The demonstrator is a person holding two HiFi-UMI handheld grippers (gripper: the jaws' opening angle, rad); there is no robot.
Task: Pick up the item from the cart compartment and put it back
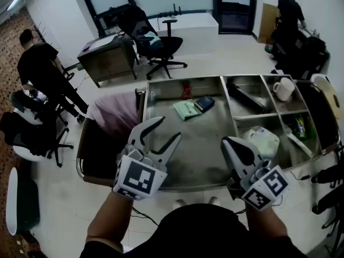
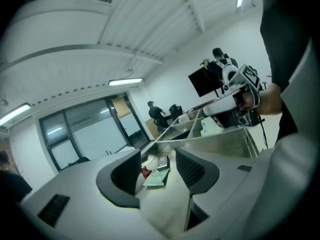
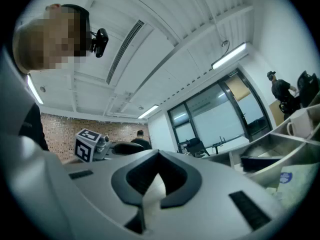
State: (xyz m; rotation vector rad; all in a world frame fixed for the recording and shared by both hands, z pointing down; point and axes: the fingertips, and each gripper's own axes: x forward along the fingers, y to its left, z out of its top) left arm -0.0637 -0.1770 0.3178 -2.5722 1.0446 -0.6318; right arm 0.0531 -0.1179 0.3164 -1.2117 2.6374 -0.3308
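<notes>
**Jaws wide on the left, closed together on the right**

Left gripper (image 1: 169,129) hangs over the near part of the cart's (image 1: 185,80) big compartment, its jaws well apart with nothing between them. Right gripper (image 1: 232,147), beside it at the near edge, has its jaws pressed tip to tip and holds nothing. At the far side of that compartment lie a green packet (image 1: 186,109), a dark blue packet (image 1: 204,103) just beside it, and a small red thing (image 1: 186,94) behind them, well apart from both grippers.
</notes>
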